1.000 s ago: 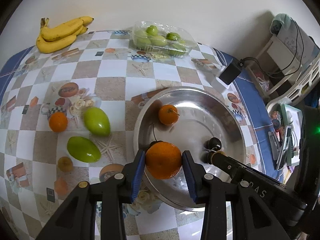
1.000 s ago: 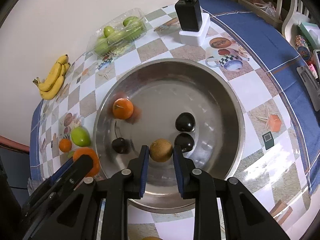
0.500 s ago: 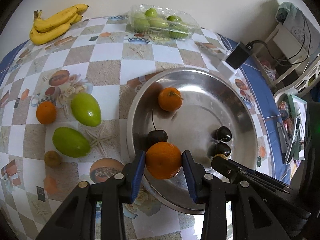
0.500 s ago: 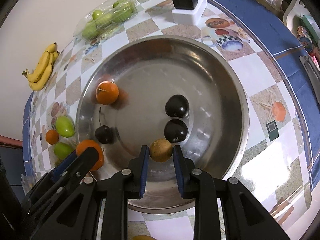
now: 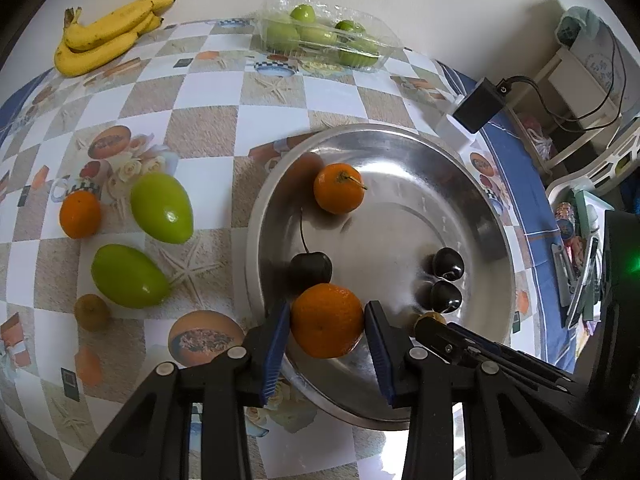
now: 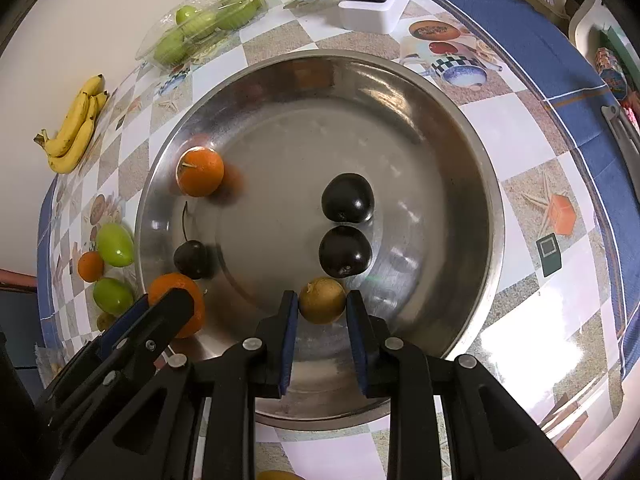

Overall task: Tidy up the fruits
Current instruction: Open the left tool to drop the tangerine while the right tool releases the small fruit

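Note:
My left gripper (image 5: 326,324) is shut on an orange (image 5: 327,320) and holds it over the near left rim of a steel bowl (image 5: 472,168). My right gripper (image 6: 322,308) is shut on a small brown kiwi-like fruit (image 6: 322,300) low inside the same bowl (image 6: 460,128). In the bowl lie another orange (image 6: 200,172), a stemmed dark cherry (image 6: 192,259) and two dark plums (image 6: 347,203). The left gripper with its orange (image 6: 176,308) shows at the right wrist view's left.
On the checkered tablecloth left of the bowl lie two green mangoes (image 5: 162,208), a small orange (image 5: 80,214) and a brown fruit (image 5: 92,312). Bananas (image 5: 104,32) and a clear box of green fruit (image 5: 324,36) sit at the back. A black charger (image 5: 478,106) lies beyond the bowl.
Both grippers have moved forward and lower over the bowl, each keeping its fruit. The bowl and its fruits look larger and closer.

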A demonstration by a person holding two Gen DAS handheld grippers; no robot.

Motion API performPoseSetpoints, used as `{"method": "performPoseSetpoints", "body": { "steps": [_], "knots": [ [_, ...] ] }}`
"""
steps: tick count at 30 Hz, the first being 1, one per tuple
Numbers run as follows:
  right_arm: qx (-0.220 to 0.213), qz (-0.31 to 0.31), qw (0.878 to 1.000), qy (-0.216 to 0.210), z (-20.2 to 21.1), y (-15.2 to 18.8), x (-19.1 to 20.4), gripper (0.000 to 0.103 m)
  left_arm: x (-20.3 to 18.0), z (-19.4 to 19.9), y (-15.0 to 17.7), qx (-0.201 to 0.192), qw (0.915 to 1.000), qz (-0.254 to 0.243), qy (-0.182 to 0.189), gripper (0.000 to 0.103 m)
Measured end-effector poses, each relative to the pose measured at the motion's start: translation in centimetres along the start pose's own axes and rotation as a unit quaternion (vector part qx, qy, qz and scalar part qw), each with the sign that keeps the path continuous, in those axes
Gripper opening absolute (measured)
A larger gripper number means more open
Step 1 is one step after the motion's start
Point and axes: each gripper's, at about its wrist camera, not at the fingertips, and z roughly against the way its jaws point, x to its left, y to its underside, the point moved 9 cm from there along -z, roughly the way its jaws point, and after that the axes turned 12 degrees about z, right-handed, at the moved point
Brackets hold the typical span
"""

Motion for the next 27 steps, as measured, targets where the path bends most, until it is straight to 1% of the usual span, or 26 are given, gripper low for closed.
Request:
{"method": "performPoseSetpoints", "body": {
  "steps": [6,10,16,21,23,24,26,27],
  "knots": [
    [-0.001,-0.003,1.000,-0.001,-0.1,-0.1,0.0,0.026,-0.1,0.1,0.1,0.005,1.0000,0.006,0.006,0.044],
    [-0.008,-0.005,1.000,-0.002,0.4,-0.1,-0.2,0.027,-0.1,0.8,-0.2,-0.001,0.9999,0.010,0.013,0.051],
    [-0.028,-0.002,1.000,-0.008,1.6,-0.4,0.1,0.027,-0.5,2.2,-0.7,-0.016,0.9995,0.008,0.025,0.052],
    [-0.050,-0.002,0.999,-0.012,2.7,-0.9,0.2,0.027,-0.4,3.4,-1.4,-0.034,0.9991,0.007,0.023,0.052],
    [-0.054,-0.003,0.998,-0.012,2.9,-1.0,0.2,0.027,0.0,3.8,-1.5,-0.038,0.9990,0.013,0.017,0.052],
    [-0.056,-0.003,0.998,-0.013,2.9,-1.2,0.1,0.028,0.4,3.9,-1.7,-0.041,0.9990,0.016,0.007,0.052],
    [-0.057,-0.004,0.998,-0.012,3.0,-1.2,0.1,0.036,1.3,4.0,-1.9,-0.047,0.9986,0.023,-0.011,0.052],
    [-0.056,-0.004,0.998,-0.012,2.9,-1.2,0.2,0.037,1.9,4.0,-2.0,-0.049,0.9982,0.027,-0.023,0.052]
  ]
}}
